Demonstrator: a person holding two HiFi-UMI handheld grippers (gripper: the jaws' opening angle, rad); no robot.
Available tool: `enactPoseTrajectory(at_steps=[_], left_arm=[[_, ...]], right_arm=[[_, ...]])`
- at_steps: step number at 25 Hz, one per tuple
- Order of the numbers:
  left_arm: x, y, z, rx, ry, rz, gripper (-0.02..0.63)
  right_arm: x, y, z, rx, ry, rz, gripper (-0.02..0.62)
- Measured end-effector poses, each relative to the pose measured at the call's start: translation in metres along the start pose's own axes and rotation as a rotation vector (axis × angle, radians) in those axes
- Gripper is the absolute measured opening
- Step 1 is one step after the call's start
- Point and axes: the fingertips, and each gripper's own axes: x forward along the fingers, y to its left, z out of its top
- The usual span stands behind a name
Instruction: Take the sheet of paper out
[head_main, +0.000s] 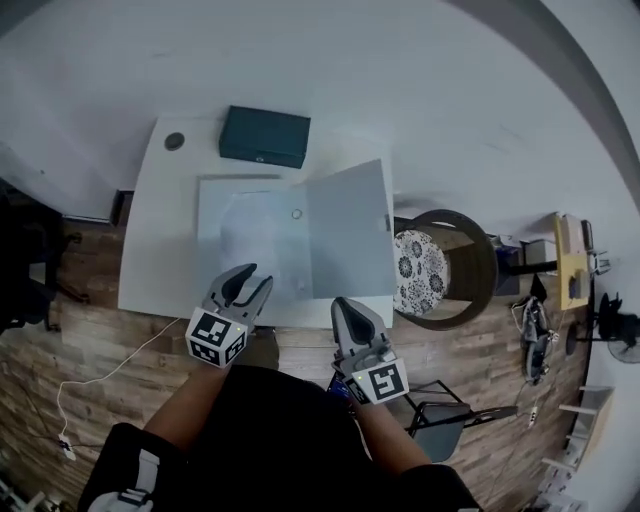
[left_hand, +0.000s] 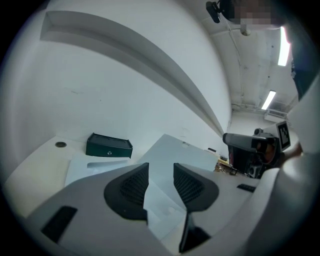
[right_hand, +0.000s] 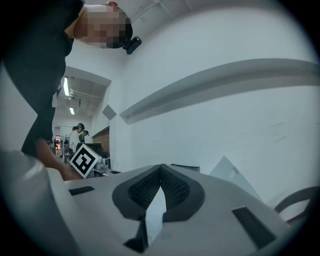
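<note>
A pale document folder lies open on the white table, its grey flap turned up to the right. A white sheet of paper lies inside it. My left gripper hovers over the folder's near edge, open and holding nothing. In the left gripper view its jaws stand apart, with the folder beyond them. My right gripper is shut and empty at the table's near edge, just right of the folder's corner. In the right gripper view its tips meet.
A dark green box stands at the table's back edge, past the folder. A round grommet is at the back left corner. A round chair with a patterned cushion stands right of the table. A cable trails on the wooden floor.
</note>
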Motion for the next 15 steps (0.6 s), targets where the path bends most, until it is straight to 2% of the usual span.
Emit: enactPoseTrajectory(at_steps=[9,15], left_arm=[[0.04,0.028,-0.018,-0.038,0.12,0.094,0.144],[0.064,0.039,-0.039,-0.082,0.217,0.183,0.144]], right_arm=[[0.076,-0.039,-0.012,-0.003,0.073,0.112,0.011],[0.108,-0.069,-0.029,0.046,0.124,0.179,0.009]])
